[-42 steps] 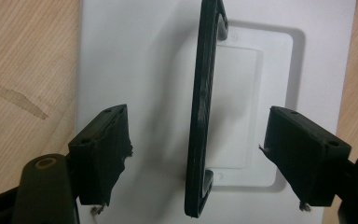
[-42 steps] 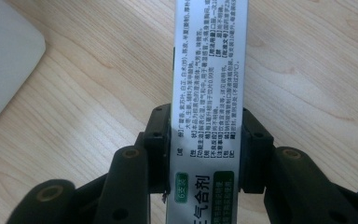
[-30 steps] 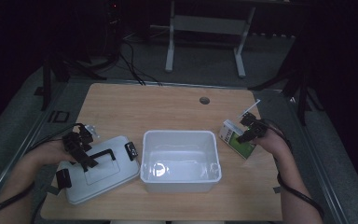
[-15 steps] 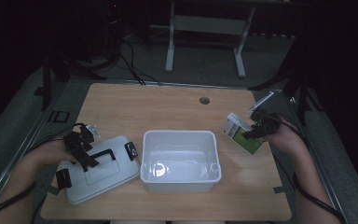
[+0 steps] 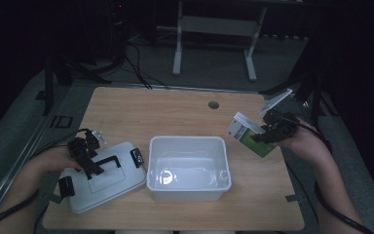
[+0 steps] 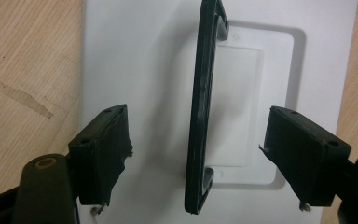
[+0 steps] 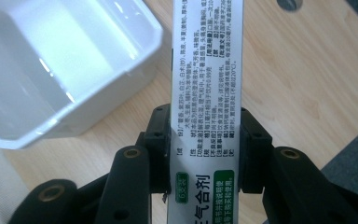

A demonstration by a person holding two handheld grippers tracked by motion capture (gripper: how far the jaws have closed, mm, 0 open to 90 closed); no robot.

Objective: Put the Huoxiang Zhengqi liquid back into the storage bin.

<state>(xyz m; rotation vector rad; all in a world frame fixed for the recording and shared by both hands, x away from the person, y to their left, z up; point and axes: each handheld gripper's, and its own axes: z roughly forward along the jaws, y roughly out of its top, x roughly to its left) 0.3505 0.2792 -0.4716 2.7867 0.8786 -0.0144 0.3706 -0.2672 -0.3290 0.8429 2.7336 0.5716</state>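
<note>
My right gripper point(image 5: 268, 134) clamps the green-white medicine box point(image 5: 246, 135) right of the white bin point(image 5: 189, 165); my left gripper point(image 6: 200, 154) fingers gape around the lid handle point(image 6: 203, 107), not touching.

The desk point(image 5: 175, 112) is pale wood with visible grain, matt. The bin point(image 5: 188, 167) is glossy white plastic. The lid point(image 6: 135, 70) is smooth white plastic with a black plastic handle point(image 6: 203, 107). The medicine box point(image 7: 207, 84) is smooth printed cardboard.
</note>
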